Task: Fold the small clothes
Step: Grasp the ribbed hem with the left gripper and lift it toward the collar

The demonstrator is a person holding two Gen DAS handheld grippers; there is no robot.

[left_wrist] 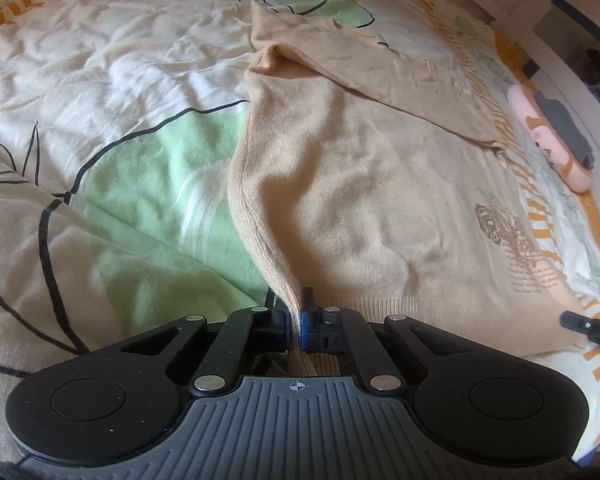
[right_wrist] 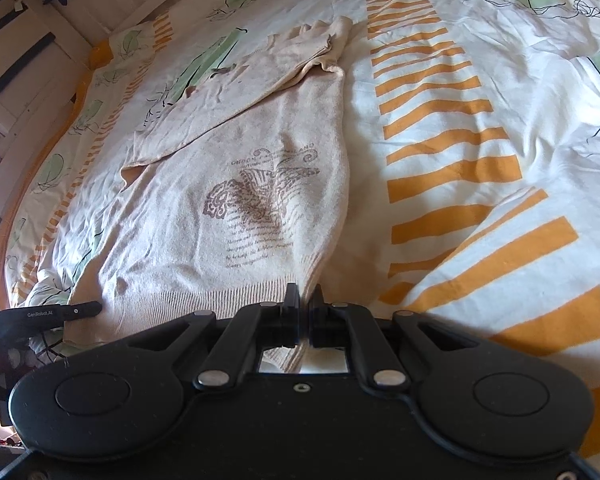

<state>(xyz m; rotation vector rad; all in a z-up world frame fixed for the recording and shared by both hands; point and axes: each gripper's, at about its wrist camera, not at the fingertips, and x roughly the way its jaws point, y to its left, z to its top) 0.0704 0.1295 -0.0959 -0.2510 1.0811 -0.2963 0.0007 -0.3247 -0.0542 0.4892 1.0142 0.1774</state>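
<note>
Both hem corners are getting pinched: I'm holding the left hand-held gripper (left_wrist: 296,320) and right hand-held gripper (right_wrist: 304,312) clamped on the beige sweater (left_wrist: 360,200) lying on the bed (left_wrist: 100,80). I'm guessing I'm carrying the hem toward the collar next. Fisheye's hiding the far sleeve.

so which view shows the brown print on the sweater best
The right wrist view: the brown print sits near centre, whole and facing the camera on the sweater. The left wrist view catches it only near the right edge, stretched and partly blurred.
</note>
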